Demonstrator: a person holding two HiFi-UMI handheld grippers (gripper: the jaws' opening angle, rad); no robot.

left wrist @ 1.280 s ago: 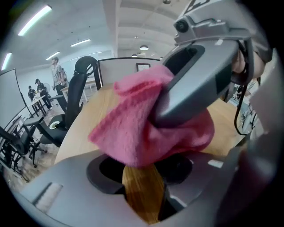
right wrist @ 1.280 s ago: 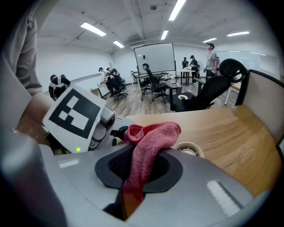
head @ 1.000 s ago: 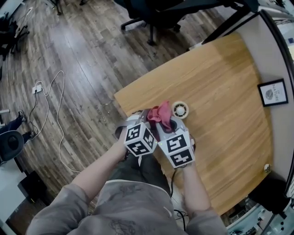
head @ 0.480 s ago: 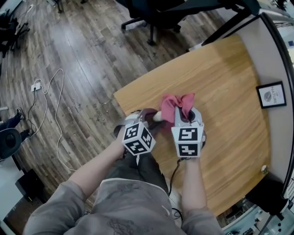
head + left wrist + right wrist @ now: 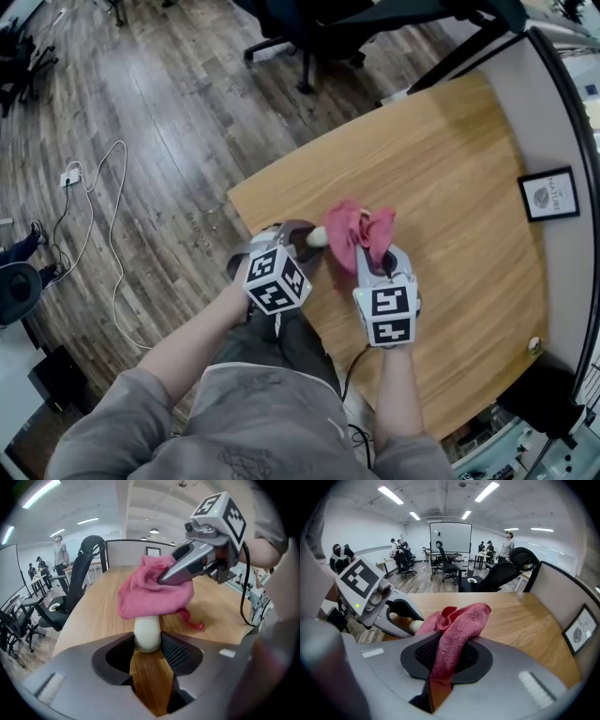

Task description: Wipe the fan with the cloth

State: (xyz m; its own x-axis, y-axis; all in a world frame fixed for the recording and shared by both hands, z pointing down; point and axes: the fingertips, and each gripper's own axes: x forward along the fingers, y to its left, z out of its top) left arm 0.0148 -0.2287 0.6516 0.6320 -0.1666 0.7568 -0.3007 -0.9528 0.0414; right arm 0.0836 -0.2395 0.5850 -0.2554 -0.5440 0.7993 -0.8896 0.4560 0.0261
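Observation:
My left gripper (image 5: pixel 306 240) (image 5: pixel 147 644) is shut on the white handle (image 5: pixel 147 633) of the small fan, which lies low over the wooden desk (image 5: pixel 441 159). The fan's head is hidden under the pink cloth (image 5: pixel 357 229) (image 5: pixel 152 595) (image 5: pixel 459 623). My right gripper (image 5: pixel 375 247) (image 5: pixel 447 654) is shut on that cloth and holds it bunched over the fan's head, just right of the left gripper (image 5: pixel 389 611). In the left gripper view the right gripper (image 5: pixel 164 578) comes in from the upper right, its tip in the cloth.
A framed picture (image 5: pixel 548 194) leans against the partition at the desk's right. An office chair (image 5: pixel 319 28) stands beyond the desk's far end. A white cable and plug strip (image 5: pixel 73 178) lie on the floor at the left. The desk's near edge runs just under my grippers.
The right gripper has carried the cloth to the right, from over the left gripper onto the fan's head, which showed white a second ago and is now covered. The left gripper stayed put.

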